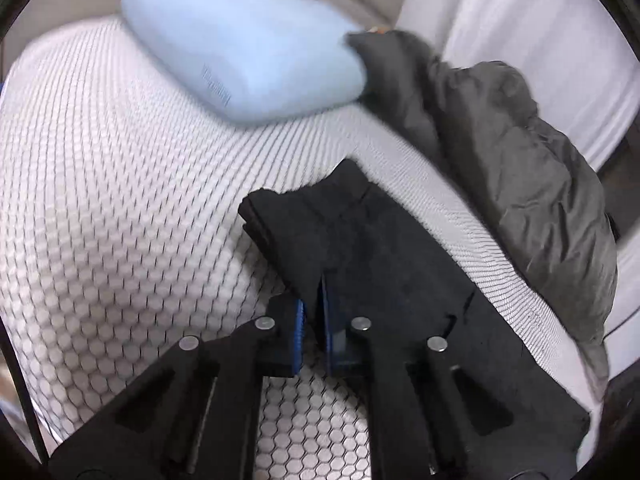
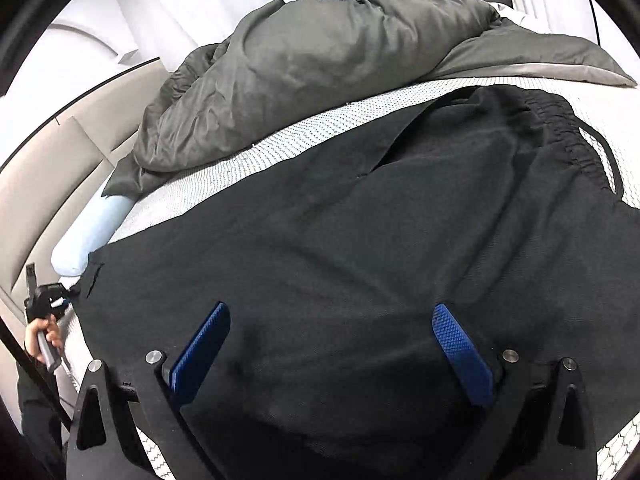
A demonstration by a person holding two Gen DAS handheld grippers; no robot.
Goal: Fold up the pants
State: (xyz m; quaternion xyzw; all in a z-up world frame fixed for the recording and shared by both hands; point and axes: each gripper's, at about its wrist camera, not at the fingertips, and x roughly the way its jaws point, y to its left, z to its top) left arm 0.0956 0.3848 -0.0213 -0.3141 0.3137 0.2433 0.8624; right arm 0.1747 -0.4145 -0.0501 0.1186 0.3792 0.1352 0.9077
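Note:
The black pants (image 1: 380,248) lie on a white honeycomb-textured mattress (image 1: 100,160). In the left wrist view my left gripper (image 1: 313,300) is shut, its blue pads pinching an edge of the pants near the leg ends. In the right wrist view the pants (image 2: 360,220) spread wide, with the elastic waistband (image 2: 560,128) at the upper right. My right gripper (image 2: 332,312) hovers just over the cloth with its blue fingers (image 2: 200,352) far apart and nothing gripped. The left gripper (image 2: 44,300), held by a hand, shows small at the far left by the pants' edge.
A crumpled grey duvet (image 2: 320,60) is heaped along the far side of the mattress (image 2: 280,140), close behind the pants. A light blue pillow (image 1: 240,48) lies beyond the leg ends. White curtains (image 1: 540,40) hang behind the bed.

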